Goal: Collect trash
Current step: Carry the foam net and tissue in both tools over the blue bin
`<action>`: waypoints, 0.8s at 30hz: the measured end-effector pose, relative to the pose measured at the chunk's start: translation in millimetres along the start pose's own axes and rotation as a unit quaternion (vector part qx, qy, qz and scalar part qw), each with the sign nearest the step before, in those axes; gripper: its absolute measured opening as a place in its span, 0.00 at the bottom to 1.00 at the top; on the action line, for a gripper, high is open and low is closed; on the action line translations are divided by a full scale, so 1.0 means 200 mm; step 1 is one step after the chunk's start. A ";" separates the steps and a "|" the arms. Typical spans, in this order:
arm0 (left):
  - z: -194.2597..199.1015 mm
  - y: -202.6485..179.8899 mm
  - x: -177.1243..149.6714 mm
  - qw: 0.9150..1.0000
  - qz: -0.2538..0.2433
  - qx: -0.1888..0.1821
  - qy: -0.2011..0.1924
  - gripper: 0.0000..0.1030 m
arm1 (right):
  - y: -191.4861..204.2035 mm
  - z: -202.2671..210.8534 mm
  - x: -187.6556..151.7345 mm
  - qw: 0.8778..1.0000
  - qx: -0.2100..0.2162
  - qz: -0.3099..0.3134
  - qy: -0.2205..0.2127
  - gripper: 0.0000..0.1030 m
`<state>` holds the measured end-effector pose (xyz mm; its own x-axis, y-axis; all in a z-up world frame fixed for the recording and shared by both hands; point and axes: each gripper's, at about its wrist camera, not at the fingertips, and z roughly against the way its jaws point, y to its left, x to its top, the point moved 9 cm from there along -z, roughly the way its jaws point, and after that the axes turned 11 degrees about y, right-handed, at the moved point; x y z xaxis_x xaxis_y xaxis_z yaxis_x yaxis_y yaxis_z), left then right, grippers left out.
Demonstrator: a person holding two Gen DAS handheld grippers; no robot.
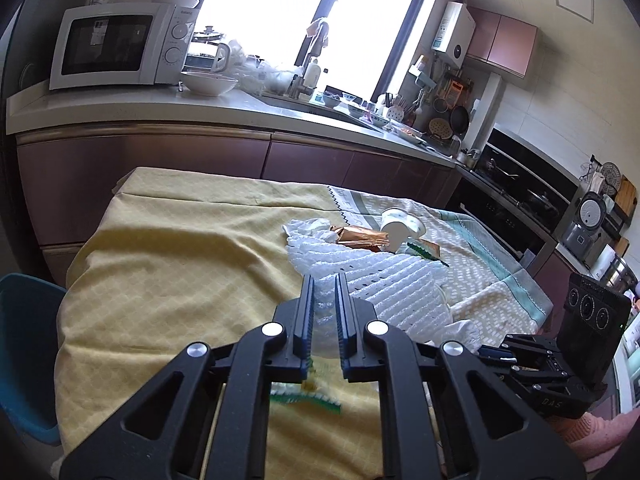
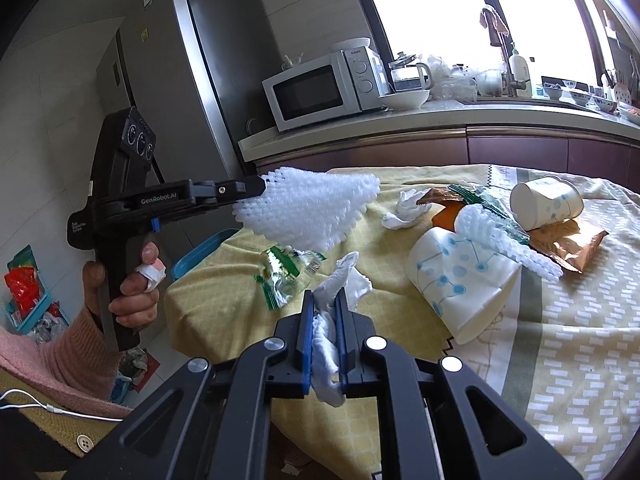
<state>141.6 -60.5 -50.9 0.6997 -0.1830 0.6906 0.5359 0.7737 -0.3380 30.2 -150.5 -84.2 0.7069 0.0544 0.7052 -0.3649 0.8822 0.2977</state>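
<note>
Nearest the right wrist camera, the right tongs [image 2: 325, 300] are pressed together on a crumpled white tissue [image 2: 326, 344], lifted off the yellow cloth of the tabletop [image 2: 400, 320]. To their left the left tongs [image 2: 260, 189] pinch a white foam net [image 2: 316, 208] by its edge, so it hangs clear of the cloth. Both pickups look done; next comes carrying each piece to a bin (a blue tub [image 1: 24, 360] sits by the tabletop, perhaps that) and letting go. Farther back a green wrapper [image 2: 280, 276], two paper cups [image 2: 460, 280], another tissue and a brown packet [image 2: 568, 244] remain.
</note>
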 end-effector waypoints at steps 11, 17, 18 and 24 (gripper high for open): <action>0.06 0.11 -0.04 1.000 0.020 0.012 -0.008 0.09 | -0.10 -0.04 0.08 0.999 -0.028 -0.020 0.000 0.50; 0.13 0.13 -0.05 0.999 0.030 0.018 -0.026 0.09 | -0.04 -0.10 0.08 0.999 -0.023 0.016 0.025 0.52; 0.15 0.15 -0.06 0.999 0.032 0.022 -0.029 0.09 | -0.03 -0.12 0.06 0.999 -0.024 0.026 0.040 0.53; 0.28 0.26 -0.08 0.997 0.046 0.048 -0.044 0.09 | -0.01 -0.25 -0.12 0.988 -0.073 0.074 0.116 0.50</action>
<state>131.2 17.3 -43.7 0.6981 -0.0575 0.7137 0.4197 0.8405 -0.3428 42.9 -130.0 -133.7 0.7788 0.2789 0.5619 -0.3952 0.9138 0.0941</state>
